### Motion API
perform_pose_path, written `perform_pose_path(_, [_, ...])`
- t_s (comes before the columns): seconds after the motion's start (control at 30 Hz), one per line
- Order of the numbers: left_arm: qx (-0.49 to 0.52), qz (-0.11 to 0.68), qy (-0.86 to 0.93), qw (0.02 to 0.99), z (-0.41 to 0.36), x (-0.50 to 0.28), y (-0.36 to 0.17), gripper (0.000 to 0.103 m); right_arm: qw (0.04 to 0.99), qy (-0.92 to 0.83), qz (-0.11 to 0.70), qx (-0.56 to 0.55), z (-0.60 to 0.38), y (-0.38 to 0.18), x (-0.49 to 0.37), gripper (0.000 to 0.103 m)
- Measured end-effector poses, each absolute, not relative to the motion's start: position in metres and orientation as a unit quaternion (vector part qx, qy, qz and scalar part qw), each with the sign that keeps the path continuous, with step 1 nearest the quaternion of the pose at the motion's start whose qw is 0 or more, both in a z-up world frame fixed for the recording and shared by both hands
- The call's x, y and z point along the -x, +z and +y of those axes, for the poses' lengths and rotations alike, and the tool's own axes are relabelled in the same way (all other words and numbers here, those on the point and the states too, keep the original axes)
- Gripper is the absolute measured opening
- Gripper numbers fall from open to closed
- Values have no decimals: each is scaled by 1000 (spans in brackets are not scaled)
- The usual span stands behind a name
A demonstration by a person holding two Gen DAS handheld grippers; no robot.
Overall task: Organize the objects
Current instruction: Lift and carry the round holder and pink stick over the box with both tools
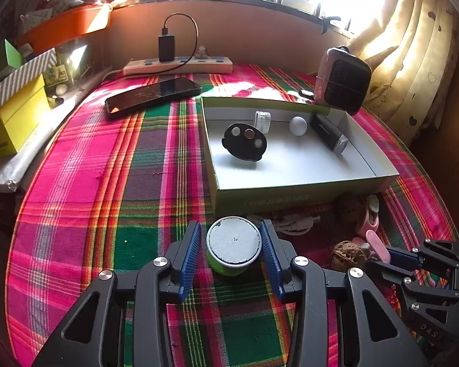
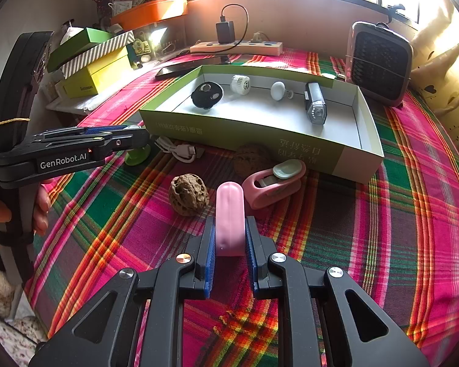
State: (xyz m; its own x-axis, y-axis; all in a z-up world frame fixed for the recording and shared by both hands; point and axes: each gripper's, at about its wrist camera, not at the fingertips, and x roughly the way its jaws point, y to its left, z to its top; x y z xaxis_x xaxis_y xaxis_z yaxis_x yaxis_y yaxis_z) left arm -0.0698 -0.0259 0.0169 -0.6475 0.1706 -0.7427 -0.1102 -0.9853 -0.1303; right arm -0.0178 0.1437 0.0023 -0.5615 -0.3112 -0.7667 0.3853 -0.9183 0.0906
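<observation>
Plaid-clothed table [image 1: 107, 183] carries box [image 1: 290, 189], phone [image 1: 153, 93], walnuts [image 2: 188, 194], power strip [image 1: 177, 65].

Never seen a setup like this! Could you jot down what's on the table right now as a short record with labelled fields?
Surface: plaid tablecloth
Container: open cardboard box
Inside the box: black disc, white ball, small white jar, bike light
Loose in front of the box: two walnuts, pink clip, white cable
Left gripper: open around a green cup
Right gripper: shut on a pink case
</observation>
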Motion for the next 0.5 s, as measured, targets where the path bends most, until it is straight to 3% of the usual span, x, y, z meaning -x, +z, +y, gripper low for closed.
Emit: perform_pose_path(0.5, [414, -22, 907, 75, -21, 69, 16, 32, 197, -882, 43, -425, 144, 2, 18, 19])
